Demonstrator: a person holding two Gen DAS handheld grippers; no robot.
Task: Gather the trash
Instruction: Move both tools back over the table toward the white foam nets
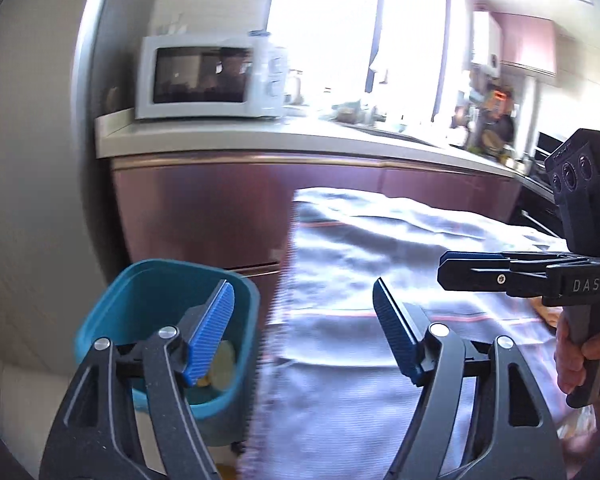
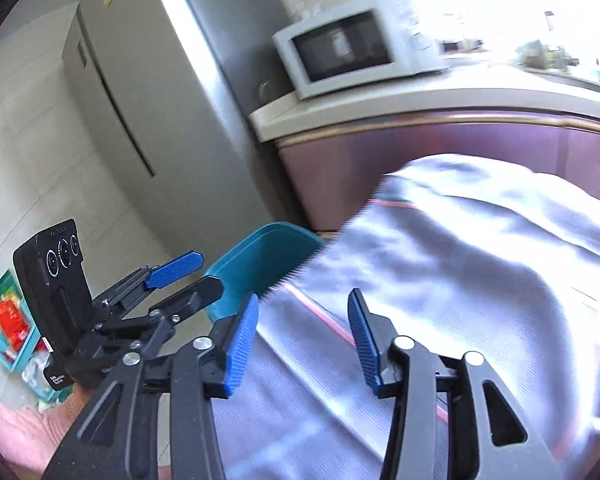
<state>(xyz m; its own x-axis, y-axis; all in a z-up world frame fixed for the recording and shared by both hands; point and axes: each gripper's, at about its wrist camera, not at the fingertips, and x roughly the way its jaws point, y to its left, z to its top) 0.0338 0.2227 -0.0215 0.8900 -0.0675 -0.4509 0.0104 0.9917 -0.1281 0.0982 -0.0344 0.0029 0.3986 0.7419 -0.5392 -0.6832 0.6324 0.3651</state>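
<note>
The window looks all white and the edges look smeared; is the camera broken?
No. Left wrist view: the window is blown out by daylight and the cloth edge is motion-smeared, while the fisheye bends the counter. Right wrist view: glare washes out the top right; the microwave is blurred.

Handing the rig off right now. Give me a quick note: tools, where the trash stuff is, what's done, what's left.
Left tool: open, empty, near the teal bin.
Right tool: open, empty, over the pale cloth on the table.
Bin stands on the floor at the table's left edge; a few pale pieces lie in its bottom.
Done: some trash seems binned.
Left: no loose trash shows on the visible cloth; views are blurred, so check the rest of the table.
</note>
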